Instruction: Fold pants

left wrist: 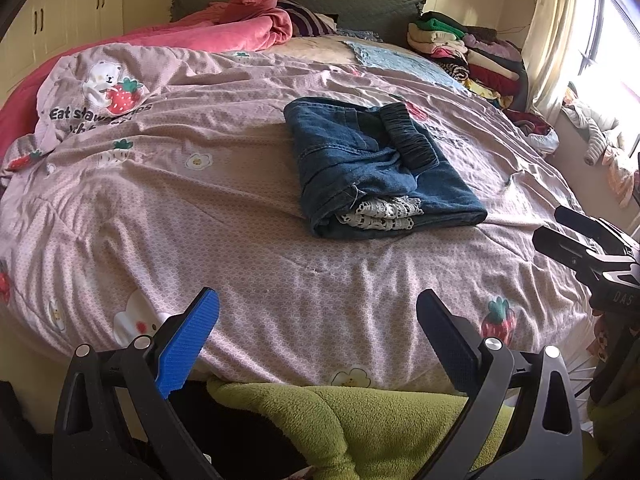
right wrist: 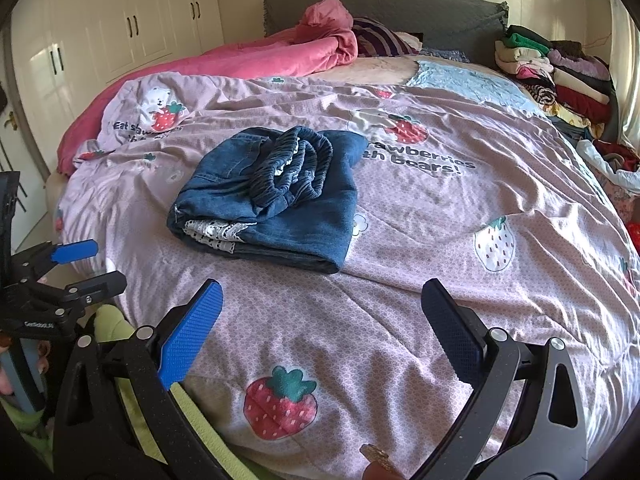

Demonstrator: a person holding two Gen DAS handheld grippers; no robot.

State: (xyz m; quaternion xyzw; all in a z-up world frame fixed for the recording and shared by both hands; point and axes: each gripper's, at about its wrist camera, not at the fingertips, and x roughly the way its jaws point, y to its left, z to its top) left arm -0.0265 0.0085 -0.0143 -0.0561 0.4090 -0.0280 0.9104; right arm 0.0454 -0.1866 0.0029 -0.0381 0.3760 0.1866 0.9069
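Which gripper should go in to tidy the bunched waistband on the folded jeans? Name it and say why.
Right, probably. The waistband lies on the right side of the jeans, nearer the right gripper. Both it and the left gripper are open and empty.

One folded pair of pants (right wrist: pixel 276 196) lies on one bed (right wrist: pixel 440 320) under one printed quilt (right wrist: pixel 460 216), with one pink blanket (right wrist: pixel 280 60), one pile of folded clothes (right wrist: pixel 560 76), one headboard (right wrist: pixel 420 12), and two grippers, left (left wrist: pixel 318 312) and right (right wrist: pixel 322 300), each with two fingers.
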